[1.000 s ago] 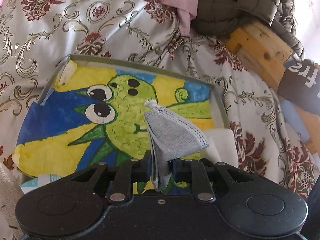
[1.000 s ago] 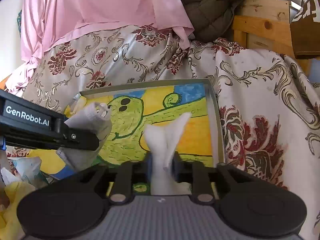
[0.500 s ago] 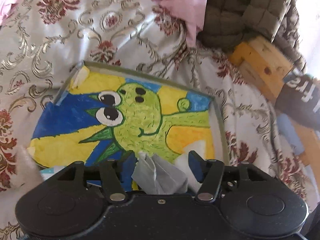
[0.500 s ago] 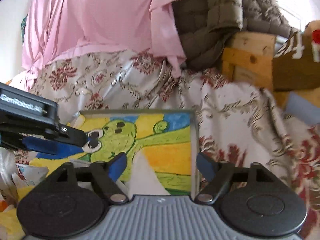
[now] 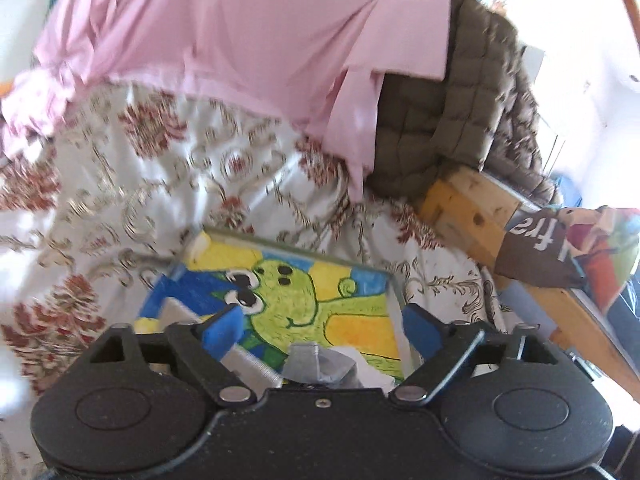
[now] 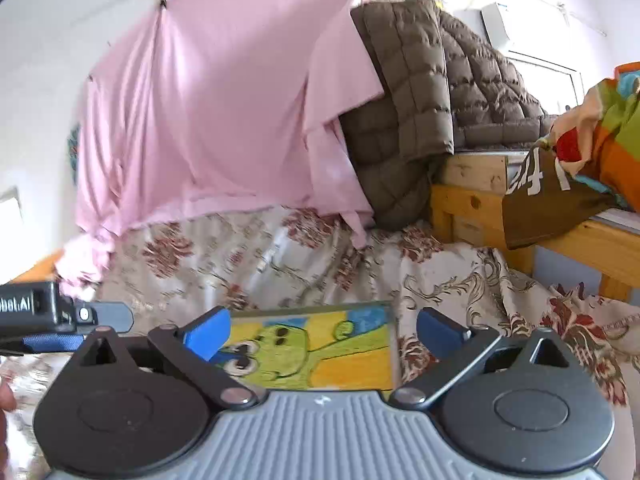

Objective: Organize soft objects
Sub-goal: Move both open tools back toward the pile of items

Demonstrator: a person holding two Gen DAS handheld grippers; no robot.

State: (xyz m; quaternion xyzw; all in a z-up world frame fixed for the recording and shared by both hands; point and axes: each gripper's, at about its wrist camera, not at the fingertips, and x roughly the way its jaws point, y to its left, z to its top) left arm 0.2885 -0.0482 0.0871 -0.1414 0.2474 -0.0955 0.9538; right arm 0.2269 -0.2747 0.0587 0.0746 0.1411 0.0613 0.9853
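Observation:
A shallow tray (image 5: 396, 292) painted with a green cartoon creature lies on the patterned bedspread (image 5: 224, 168). In the left wrist view a grey face mask (image 5: 308, 366) lies on the tray's near edge beside a white tissue (image 5: 370, 372). My left gripper (image 5: 322, 330) is open and empty just above them. My right gripper (image 6: 324, 334) is open and empty, raised above the tray (image 6: 394, 344). The left gripper's body (image 6: 36, 312) shows at the left of the right wrist view.
A pink cloth (image 6: 224, 120) hangs behind the bed. A brown quilted jacket (image 6: 424, 92) drapes over a wooden frame (image 6: 472, 208) at the right. A brown bag (image 5: 540, 248) and colourful fabric (image 6: 608, 132) sit on the frame.
Both grippers opened and let go: the grey mask and the white tissue dropped onto the tray's near edge. Both grippers then lifted and tilted up and back.

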